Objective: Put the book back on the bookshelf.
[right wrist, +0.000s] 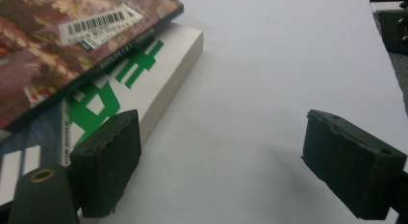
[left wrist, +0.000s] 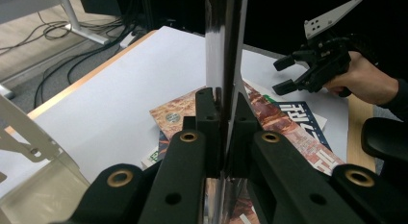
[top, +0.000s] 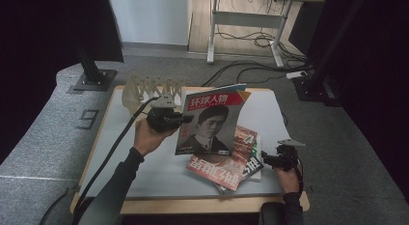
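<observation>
My left gripper [top: 184,119] is shut on the left edge of a magazine [top: 210,123] with a red title band and a black-and-white portrait on its cover, and holds it upright above the table. In the left gripper view the jaws [left wrist: 222,113] clamp the magazine's thin edge [left wrist: 222,51]. A stack of magazines [top: 226,166] lies flat on the white table [top: 135,152], a reddish one on top. My right gripper [top: 266,160] stands open low at the stack's right side. Its left pad [right wrist: 108,161] is next to a white book with green characters [right wrist: 144,75]; nothing lies between the pads.
A pale slotted rack [top: 144,90] stands at the table's back left corner. A cable [top: 115,147] trails from the left gripper along the forearm. Beyond the table are a desk frame [top: 246,22] and loose floor cables [top: 251,65].
</observation>
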A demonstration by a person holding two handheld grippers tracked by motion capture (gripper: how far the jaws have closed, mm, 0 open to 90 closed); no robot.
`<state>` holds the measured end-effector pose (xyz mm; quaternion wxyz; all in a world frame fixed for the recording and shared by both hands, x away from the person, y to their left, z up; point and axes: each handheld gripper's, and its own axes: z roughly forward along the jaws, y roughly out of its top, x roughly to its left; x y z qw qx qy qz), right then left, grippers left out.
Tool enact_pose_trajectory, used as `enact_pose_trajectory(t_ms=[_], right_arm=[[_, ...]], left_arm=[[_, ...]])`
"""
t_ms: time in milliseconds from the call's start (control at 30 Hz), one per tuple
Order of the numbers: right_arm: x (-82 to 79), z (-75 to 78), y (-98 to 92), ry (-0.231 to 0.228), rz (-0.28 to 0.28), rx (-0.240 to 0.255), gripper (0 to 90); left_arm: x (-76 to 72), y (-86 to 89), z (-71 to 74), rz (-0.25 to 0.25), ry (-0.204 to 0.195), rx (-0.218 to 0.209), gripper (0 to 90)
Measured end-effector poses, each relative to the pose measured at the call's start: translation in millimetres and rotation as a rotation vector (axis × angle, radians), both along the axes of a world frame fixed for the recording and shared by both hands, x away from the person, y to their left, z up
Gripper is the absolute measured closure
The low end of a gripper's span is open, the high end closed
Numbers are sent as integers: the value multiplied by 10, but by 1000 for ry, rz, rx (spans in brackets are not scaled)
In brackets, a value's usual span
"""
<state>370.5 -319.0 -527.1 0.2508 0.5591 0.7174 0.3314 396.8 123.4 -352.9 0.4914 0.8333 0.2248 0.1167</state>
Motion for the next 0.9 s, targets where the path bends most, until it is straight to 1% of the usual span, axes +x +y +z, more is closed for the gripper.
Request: enact_pose_trajectory(t_ms=[33, 100, 167, 233, 333, 467, 667, 833, 867, 900], right_arm=[[2, -23, -12, 6, -5, -2, 136], [3, -35, -20, 10, -4, -4, 136], [4, -66, -38, 20, -16, -11, 137], [2, -87, -47, 24, -21, -11, 136], [-1, -91, -49, 20, -20, -11, 135], [1, -97, -41, 18, -23, -14, 128], [3, -101, -43, 19, -23, -10, 125], [4, -103, -44, 20, -23, -8, 124], [4, -103, -44, 20, -23, -8, 124], [4, -103, -44, 19, -23, -8, 124]], left_arm=[[7, 15, 4, 2, 9, -6, 868], [9, 20, 5, 5, 12, -8, 868], [21, 44, 18, 15, 28, -14, 868], [24, 59, 31, 18, 34, -19, 868], [25, 78, 47, 21, 41, -23, 868], [18, 135, 100, 39, 50, -30, 868], [-5, 229, 179, 59, 48, -33, 869], [-34, 365, 236, 84, 46, -58, 869], [-34, 365, 236, 84, 46, -58, 868], [-43, 406, 245, 92, 45, -58, 869]])
